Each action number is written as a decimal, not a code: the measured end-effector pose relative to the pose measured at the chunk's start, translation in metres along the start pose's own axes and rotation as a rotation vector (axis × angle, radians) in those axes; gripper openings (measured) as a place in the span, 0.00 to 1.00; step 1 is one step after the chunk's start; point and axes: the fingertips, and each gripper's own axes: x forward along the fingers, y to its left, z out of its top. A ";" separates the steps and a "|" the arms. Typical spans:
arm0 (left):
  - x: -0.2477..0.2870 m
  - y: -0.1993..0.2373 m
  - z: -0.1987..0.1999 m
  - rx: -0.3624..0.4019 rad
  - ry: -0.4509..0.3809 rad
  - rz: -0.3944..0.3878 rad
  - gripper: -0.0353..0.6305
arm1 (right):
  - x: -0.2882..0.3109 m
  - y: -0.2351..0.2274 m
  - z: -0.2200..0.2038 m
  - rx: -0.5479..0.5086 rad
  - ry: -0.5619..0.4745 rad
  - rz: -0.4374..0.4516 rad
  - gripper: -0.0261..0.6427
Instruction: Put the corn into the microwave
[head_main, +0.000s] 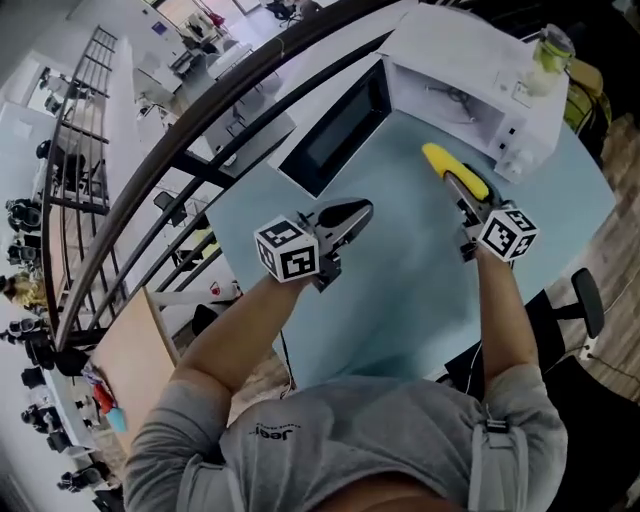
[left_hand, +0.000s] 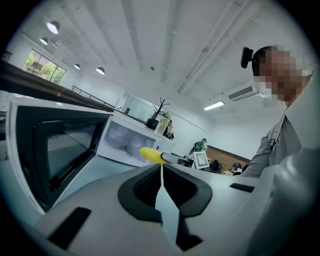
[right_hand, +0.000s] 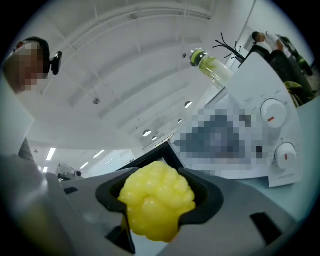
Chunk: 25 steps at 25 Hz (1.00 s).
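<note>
The yellow corn (head_main: 452, 168) sticks out from my right gripper (head_main: 463, 188), which is shut on it above the pale blue table (head_main: 400, 290). In the right gripper view the corn (right_hand: 156, 202) fills the space between the dark jaws. The white microwave (head_main: 470, 90) stands just beyond it, its dark-windowed door (head_main: 340, 130) swung wide open to the left. My left gripper (head_main: 358, 213) hovers over the table in front of the door, its jaws together with nothing held. The left gripper view shows the door (left_hand: 60, 150), the lit cavity (left_hand: 125, 142) and the corn (left_hand: 150, 155).
A bottle (head_main: 550, 50) with greenish contents stands on top of the microwave, above the two dials (right_hand: 275, 115). A dark curved railing (head_main: 200, 130) runs along the table's far side. A black office chair (head_main: 585, 300) is at the right, and a wooden board (head_main: 130, 370) at lower left.
</note>
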 end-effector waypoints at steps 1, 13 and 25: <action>0.008 0.009 0.000 0.006 0.006 0.000 0.10 | 0.011 -0.010 0.000 -0.024 0.005 -0.019 0.42; 0.077 0.085 -0.001 0.031 0.040 -0.034 0.10 | 0.106 -0.096 0.015 -0.238 0.035 -0.212 0.42; 0.113 0.126 -0.022 0.050 0.075 -0.038 0.10 | 0.162 -0.168 0.029 -0.320 0.043 -0.383 0.42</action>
